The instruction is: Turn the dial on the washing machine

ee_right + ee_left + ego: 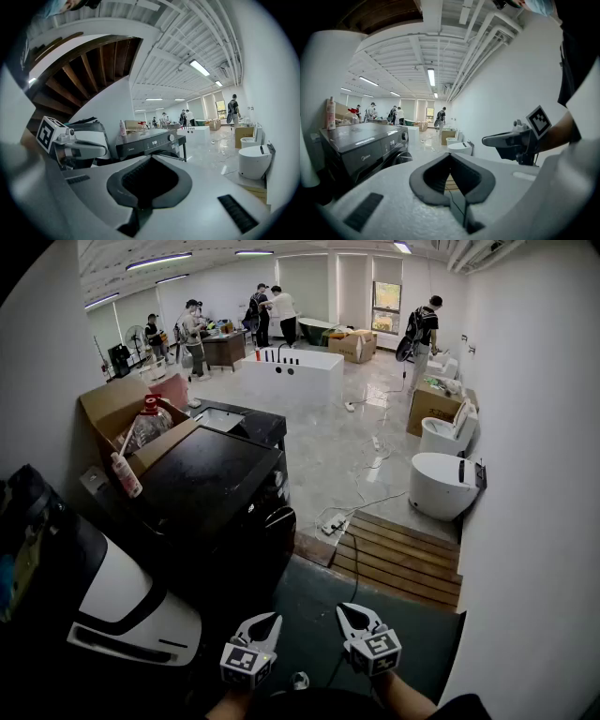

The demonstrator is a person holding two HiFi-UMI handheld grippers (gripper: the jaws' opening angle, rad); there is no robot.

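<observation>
A dark grey front-loading washing machine [216, 493] stands ahead and to my left. Its round silver dial [404, 136] sits at the right end of the control panel, and the dial [171, 138] also shows beside a lit display in the right gripper view. Both grippers are held low, side by side, well short of the machine and touching nothing. The left gripper [262, 622] is shut and empty, and its jaws meet at the tips in its own view [451, 157]. The right gripper [354, 615] is shut and empty too, as its own view shows [150, 159].
A pink bottle [125, 474] stands on the machine's back left corner, by an open cardboard box [122, 409]. A white and black appliance [122, 596] is close at my left. A wooden platform [403, 559], floor cables [342, 521] and a white toilet [441, 486] lie to the right. People stand far back.
</observation>
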